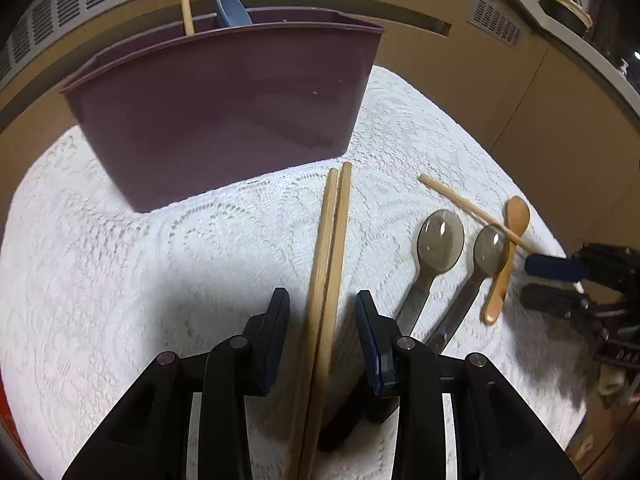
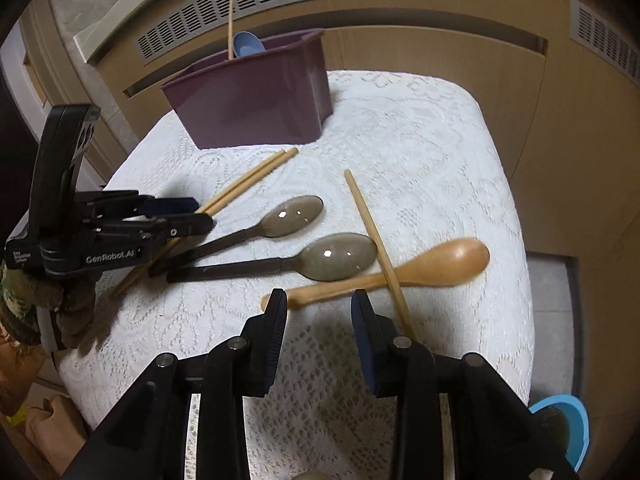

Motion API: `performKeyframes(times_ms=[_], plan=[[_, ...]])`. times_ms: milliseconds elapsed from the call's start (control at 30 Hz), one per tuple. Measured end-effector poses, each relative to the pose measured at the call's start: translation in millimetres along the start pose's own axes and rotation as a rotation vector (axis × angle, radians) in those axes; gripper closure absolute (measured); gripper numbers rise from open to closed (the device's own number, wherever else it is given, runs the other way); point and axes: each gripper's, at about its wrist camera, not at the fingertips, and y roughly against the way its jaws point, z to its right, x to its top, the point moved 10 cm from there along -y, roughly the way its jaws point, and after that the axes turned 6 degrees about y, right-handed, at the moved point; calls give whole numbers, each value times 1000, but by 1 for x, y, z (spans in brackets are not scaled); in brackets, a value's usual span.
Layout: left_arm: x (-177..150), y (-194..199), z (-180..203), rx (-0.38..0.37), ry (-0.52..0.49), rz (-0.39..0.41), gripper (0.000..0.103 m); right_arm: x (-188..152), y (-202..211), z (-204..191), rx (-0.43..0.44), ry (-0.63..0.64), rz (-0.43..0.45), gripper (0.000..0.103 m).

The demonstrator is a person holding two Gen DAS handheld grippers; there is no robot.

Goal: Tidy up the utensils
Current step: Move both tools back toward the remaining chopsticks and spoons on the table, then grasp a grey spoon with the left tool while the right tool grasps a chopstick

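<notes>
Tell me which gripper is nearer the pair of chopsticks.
Left. The left gripper straddles the pair of chopsticks; the right gripper sits apart, over the wooden spoon.

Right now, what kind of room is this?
Probably a home kitchen or dining corner: a lace tablecloth, spoons and chopsticks beside a purple utensil holder, and wooden cabinets with vent grilles behind.

The left claw (image 1: 322, 316) points steeply down at the worktop (image 1: 120, 280), its jaws partly apart and straddling a pair of chopsticks (image 1: 330, 240) without pressing them. The right claw (image 2: 319, 312) also tilts steeply down, jaws partly apart with nothing between them.
</notes>
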Motion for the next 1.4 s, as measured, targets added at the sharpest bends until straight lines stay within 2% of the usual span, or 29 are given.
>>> performKeyframes(times_ms=[33, 67, 133, 333, 467, 633, 767, 900, 967, 1067, 1233, 1300, 1400], plan=[[1, -1, 0, -5, 2, -4, 68, 0, 0, 0, -5, -2, 3, 71], [2, 0, 0, -1, 0, -1, 75, 1, 1, 1, -14, -1, 7, 69], [0, 2, -3, 33, -12, 19, 88, 5, 2, 2, -38, 2, 18, 60], [-13, 38, -17, -9, 91, 109, 93, 24, 3, -7, -44, -9, 59, 48], [-19, 73, -37, -2, 151, 191, 93, 34, -9, -22, -52, 24, 45, 47], [-25, 91, -58, 27, 169, 231, 93, 44, -38, -29, -95, -22, -13, 47], [-31, 91, -66, 24, 187, 234, 91, 52, -55, -32, -106, -90, -40, 47], [-40, 85, -70, 17, 203, 214, 87, 59, -71, -50, -122, -37, -58, 46], [-43, 83, -75, 20, 213, 204, 77, 62, -76, -58, -130, 7, -54, 41], [-46, 79, -79, 17, 227, 193, 72, 65, -81, -63, -120, 13, -54, 32], [-47, 75, -82, 5, 244, 180, 69, 73, -92, -63, -83, -35, -51, 4], [-47, 74, -82, 3, 246, 177, 66, 75, -96, -64, -89, -48, -54, 0], [-47, 75, -84, 3, 247, 178, 54, 77, -101, -63, -118, -71, -81, 0]])
